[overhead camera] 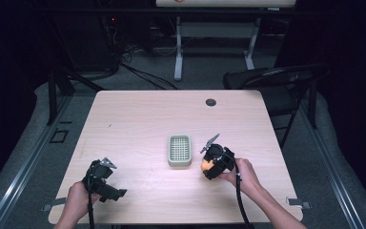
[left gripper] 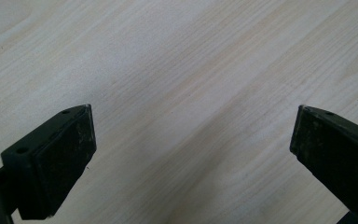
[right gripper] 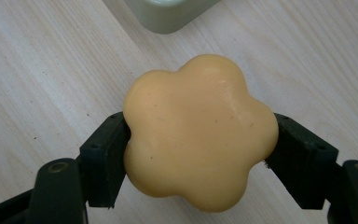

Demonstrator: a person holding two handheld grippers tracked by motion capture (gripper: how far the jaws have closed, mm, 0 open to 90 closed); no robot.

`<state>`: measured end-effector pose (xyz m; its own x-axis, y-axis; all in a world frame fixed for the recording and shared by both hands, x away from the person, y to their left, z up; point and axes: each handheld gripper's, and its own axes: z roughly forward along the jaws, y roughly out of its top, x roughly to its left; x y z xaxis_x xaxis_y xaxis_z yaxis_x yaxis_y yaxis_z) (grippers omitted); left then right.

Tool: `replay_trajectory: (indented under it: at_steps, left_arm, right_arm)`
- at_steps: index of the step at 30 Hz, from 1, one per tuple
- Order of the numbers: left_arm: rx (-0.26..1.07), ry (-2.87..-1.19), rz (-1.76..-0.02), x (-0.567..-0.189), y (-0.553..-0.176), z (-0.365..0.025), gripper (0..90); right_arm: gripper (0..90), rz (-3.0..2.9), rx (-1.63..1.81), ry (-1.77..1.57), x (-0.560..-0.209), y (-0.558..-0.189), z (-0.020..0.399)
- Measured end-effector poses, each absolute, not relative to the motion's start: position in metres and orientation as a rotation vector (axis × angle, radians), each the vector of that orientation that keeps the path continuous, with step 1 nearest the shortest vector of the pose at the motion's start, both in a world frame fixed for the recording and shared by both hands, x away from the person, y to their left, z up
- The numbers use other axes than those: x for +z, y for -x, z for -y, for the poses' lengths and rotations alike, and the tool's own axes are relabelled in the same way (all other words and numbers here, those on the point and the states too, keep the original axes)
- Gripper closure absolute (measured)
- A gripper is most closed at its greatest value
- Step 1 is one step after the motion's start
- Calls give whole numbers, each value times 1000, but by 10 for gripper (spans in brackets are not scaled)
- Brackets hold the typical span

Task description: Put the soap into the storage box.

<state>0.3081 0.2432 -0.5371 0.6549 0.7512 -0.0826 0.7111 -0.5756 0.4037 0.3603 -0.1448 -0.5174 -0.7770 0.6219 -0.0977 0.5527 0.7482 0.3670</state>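
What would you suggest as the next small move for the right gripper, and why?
Probably carry the flower-shaped soap leftward over the soap dish. The right gripper is shut on the soap, and the dish sits apart from it, just to its left in the high view.

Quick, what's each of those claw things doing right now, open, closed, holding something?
Left gripper: open, nothing between its jaws, just bare table.
Right gripper: shut on an orange flower-shaped soap, beside the pale green soap dish.
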Motion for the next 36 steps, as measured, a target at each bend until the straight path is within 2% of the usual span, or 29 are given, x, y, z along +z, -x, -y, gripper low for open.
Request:
replay_trajectory:
  at_steps: [36]
  left_arm:
    - [128, -2477, -1138, -537, -310, -240, 3]
  right_arm:
    - [266, -2719, 498, -932, -509, -383, 126]
